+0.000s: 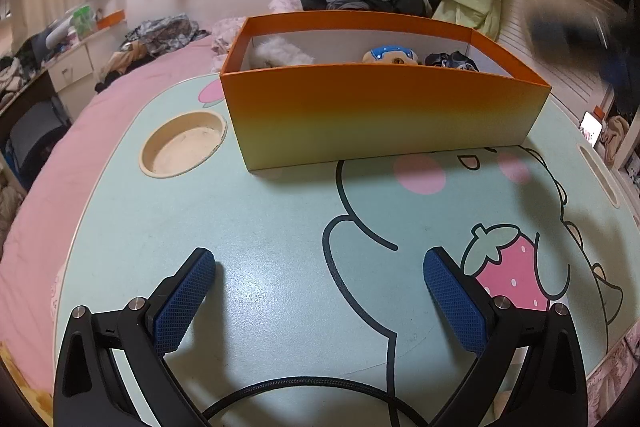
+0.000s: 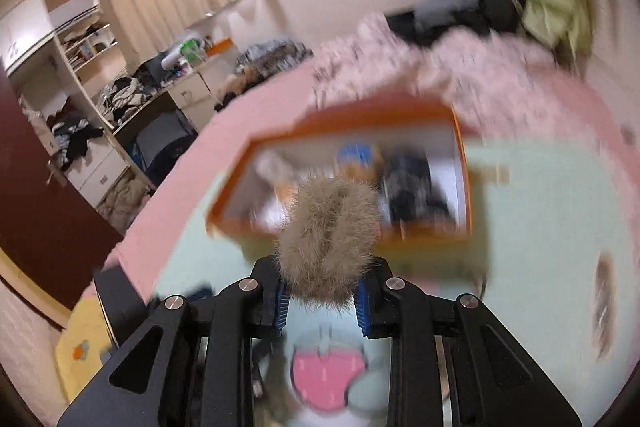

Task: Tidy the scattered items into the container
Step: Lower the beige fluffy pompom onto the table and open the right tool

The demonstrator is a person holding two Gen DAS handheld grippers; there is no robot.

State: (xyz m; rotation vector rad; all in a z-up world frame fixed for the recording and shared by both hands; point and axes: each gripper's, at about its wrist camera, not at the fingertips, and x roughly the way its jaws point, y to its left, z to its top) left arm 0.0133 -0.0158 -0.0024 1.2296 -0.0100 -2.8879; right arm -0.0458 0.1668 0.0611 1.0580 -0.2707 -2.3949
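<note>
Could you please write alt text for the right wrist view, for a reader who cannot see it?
The right gripper is shut on a fuzzy beige hair tie, held in front of the open orange box. The box, blurred by motion, stands on a mint cartoon-print table and already holds several items.

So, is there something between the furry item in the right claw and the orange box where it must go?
Nothing visible. The right claw is shut on the furry beige item, and the orange box lies just ahead with its top open. Only its near wall must be cleared. The picture is blurred.
</note>
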